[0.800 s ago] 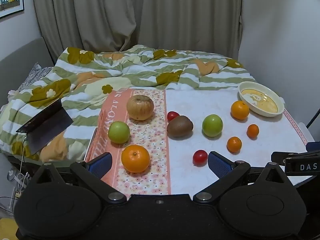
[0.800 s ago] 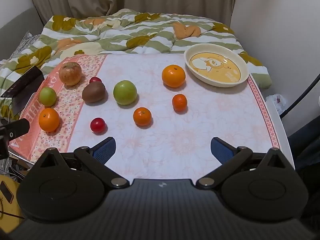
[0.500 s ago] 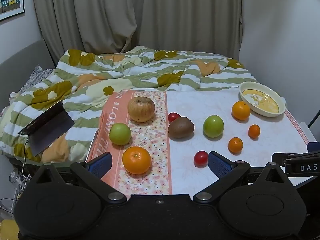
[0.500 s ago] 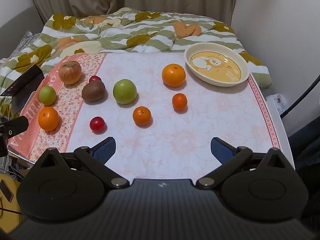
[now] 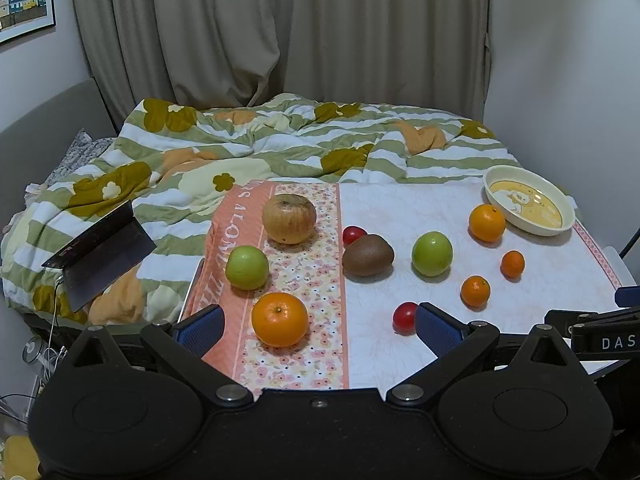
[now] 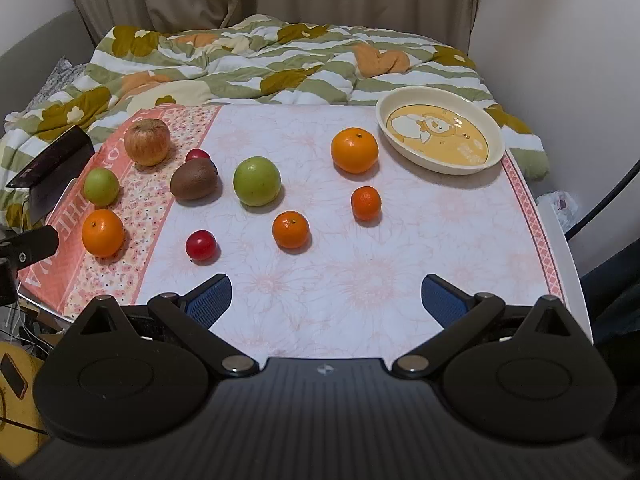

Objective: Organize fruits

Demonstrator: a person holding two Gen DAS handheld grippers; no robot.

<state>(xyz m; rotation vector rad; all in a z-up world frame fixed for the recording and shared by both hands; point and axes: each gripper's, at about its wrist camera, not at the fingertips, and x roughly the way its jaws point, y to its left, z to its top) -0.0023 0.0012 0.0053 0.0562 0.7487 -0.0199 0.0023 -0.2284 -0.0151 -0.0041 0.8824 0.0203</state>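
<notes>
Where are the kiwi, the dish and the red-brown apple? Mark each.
kiwi [image 6: 194, 179], right wrist view, middle of its brown skin.
dish [image 6: 404, 104], right wrist view, far rim.
red-brown apple [image 5: 289, 218], left wrist view, front face.

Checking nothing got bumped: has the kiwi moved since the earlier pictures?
No. The kiwi sits as before, just in front of the small red fruit at the floral strip's edge.

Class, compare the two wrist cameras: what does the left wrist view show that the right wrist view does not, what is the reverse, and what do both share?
Left wrist view only: the framed picture on the wall, and its own open left tongs. Right wrist view only: a yellow object low at left, and the open right tongs. Shared: the empty dish, every fruit, including the kiwi, and the bedding.
</notes>
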